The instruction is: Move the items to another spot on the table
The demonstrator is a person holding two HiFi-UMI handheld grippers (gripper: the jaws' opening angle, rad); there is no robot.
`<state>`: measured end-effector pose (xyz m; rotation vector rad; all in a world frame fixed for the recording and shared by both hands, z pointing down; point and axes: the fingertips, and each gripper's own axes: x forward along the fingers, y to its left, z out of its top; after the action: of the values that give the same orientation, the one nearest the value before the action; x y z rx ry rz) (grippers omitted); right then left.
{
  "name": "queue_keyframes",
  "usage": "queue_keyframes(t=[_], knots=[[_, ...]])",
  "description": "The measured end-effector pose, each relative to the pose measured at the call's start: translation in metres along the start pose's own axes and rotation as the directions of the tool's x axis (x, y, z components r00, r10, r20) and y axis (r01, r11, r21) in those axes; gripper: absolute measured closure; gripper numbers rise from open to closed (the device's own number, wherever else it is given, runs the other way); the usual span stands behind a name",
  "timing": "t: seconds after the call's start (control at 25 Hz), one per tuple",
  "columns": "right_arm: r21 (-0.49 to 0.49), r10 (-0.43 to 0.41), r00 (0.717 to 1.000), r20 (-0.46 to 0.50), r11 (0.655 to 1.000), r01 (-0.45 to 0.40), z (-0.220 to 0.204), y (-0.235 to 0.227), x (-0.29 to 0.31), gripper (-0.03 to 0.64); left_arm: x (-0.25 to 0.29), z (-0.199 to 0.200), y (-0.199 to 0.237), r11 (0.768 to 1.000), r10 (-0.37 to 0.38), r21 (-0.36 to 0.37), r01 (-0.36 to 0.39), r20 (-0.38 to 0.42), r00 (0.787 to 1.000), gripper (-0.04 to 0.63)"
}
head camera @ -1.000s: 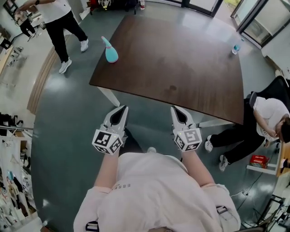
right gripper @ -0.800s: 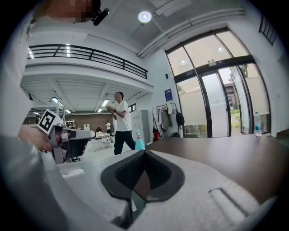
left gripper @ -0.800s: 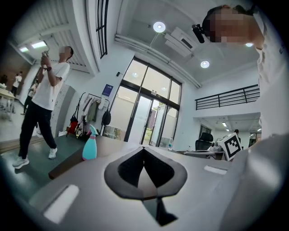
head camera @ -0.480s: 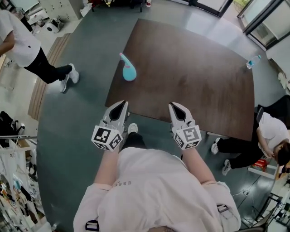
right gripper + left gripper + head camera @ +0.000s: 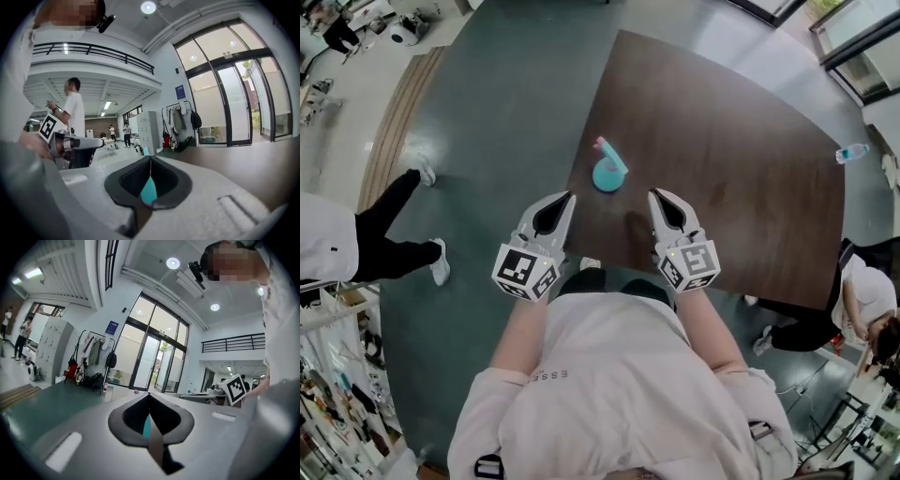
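Observation:
A teal, drop-shaped item with a pink tip [image 5: 607, 171] stands on the dark brown table [image 5: 731, 159] near its front left edge. My left gripper [image 5: 566, 198] and right gripper [image 5: 657, 195] are held side by side just short of it, one on each side, both shut and holding nothing. In the left gripper view the jaws of the left gripper [image 5: 149, 394] meet, and a sliver of the teal item [image 5: 146, 425] shows through the gap behind them. The right gripper view shows the right gripper [image 5: 150, 157] the same way, with the teal item [image 5: 149, 191] beyond the jaws.
A small water bottle [image 5: 853, 152] lies at the table's far right edge. One person [image 5: 342, 239] walks on the floor at the left, and another [image 5: 862, 298] sits by the table's right corner. Shelving with clutter [image 5: 328, 403] fills the lower left.
The table and the teal item have come much closer, and both grippers now reach its front edge. The person at the left has walked further down the floor.

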<state>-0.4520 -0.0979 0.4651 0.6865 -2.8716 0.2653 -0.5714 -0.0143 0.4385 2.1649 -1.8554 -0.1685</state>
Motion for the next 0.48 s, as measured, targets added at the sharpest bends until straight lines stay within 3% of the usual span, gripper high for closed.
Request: queue_keyframes(t=[0.28,0.48], knots=[[0.002,0.07,0.995,-0.071,0.998,-0.07,-0.006,0.004,0.052,0.401,0.022,-0.008,0.028,0.998,0.018,-0.058,-0.019,-0.024,1.0,0.588],[-0.034,0.139,0.985,-0.102,0.989,-0.143,-0.017,0.014,0.085,0.362,0.034,0.003,0.046,0.999,0.026,-0.031,-0.027,-0.029,0.999,0.588]])
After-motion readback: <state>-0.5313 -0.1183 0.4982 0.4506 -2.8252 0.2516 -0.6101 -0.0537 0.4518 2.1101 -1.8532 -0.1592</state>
